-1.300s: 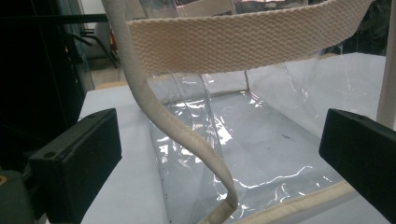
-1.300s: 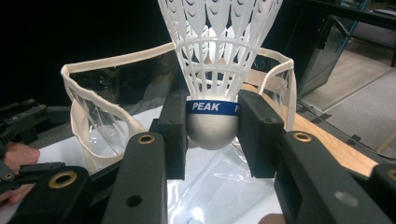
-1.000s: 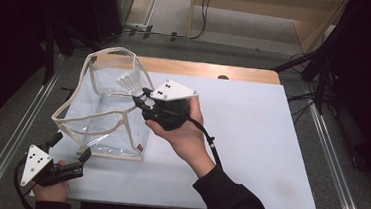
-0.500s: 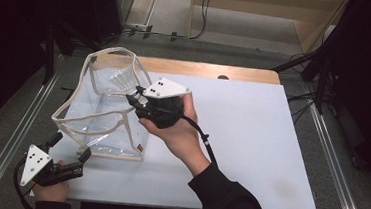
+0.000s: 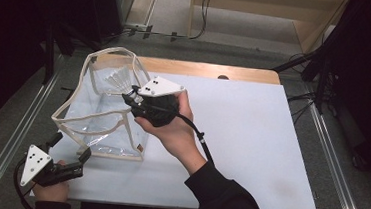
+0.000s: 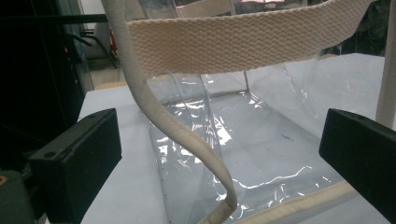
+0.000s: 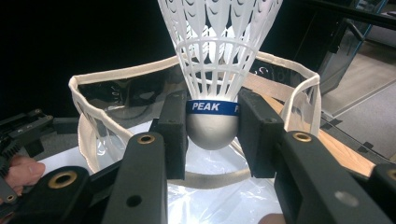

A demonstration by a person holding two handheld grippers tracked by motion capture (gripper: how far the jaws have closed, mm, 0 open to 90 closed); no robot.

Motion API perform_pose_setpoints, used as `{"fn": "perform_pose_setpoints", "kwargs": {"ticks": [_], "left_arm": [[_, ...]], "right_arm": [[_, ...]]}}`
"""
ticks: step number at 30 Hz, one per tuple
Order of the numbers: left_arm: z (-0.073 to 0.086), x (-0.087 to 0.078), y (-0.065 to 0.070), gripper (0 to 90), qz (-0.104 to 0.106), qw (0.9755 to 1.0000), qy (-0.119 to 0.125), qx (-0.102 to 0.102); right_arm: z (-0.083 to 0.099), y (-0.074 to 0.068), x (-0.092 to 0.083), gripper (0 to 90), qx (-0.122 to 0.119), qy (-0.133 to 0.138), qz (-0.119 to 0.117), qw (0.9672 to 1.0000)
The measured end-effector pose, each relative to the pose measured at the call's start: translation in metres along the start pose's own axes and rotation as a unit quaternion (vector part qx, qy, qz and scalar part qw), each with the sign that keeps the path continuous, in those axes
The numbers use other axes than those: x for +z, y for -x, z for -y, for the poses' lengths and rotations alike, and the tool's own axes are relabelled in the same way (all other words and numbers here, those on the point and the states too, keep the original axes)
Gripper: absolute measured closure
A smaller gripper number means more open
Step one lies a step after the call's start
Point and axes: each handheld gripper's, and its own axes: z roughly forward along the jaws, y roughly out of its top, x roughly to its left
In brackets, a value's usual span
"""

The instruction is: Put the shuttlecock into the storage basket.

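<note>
right gripper (image 5: 130, 96) clamped on shuttlecock (image 7: 215, 70) at cork base, held above open mouth of clear bag (image 5: 99, 123) on table (image 5: 251, 140). left gripper (image 5: 72, 151) jaws wide apart, apparently touching nothing, near bag's front corner.

My surface (image 5: 251, 140) is white, with a strip of bare wood (image 5: 211, 70) along its far edge. Metal rails (image 5: 16, 121) run along both sides, above grey floor (image 5: 176, 8).
</note>
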Motion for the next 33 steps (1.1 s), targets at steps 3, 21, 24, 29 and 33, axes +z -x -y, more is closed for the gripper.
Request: {"fn": "perform_pose_setpoints", "kwargs": {"ticks": [3,21,24,29,33], "left_arm": [[0.0,0.0,0.0,0.0,0.0,1.0,0.0,0.0],[0.0,0.0,0.0,0.0,0.0,1.0,0.001,-0.001],[0.0,0.0,0.0,0.0,0.0,1.0,0.001,-0.002],[0.0,0.0,0.0,0.0,0.0,1.0,0.001,-0.002],[0.0,0.0,0.0,0.0,0.0,1.0,0.001,-0.002]], "right_arm": [[0.0,0.0,0.002,62.9,0.002,-0.002,0.0,1.0],[-0.004,-0.004,0.02,62.9,0.006,-0.009,-0.006,0.9999],[-0.005,-0.004,0.023,62.9,0.012,-0.011,-0.008,0.9998],[-0.008,-0.006,0.028,62.9,0.01,-0.011,-0.01,0.9998],[-0.009,-0.007,0.032,62.9,0.009,-0.014,-0.01,0.9998]]}}
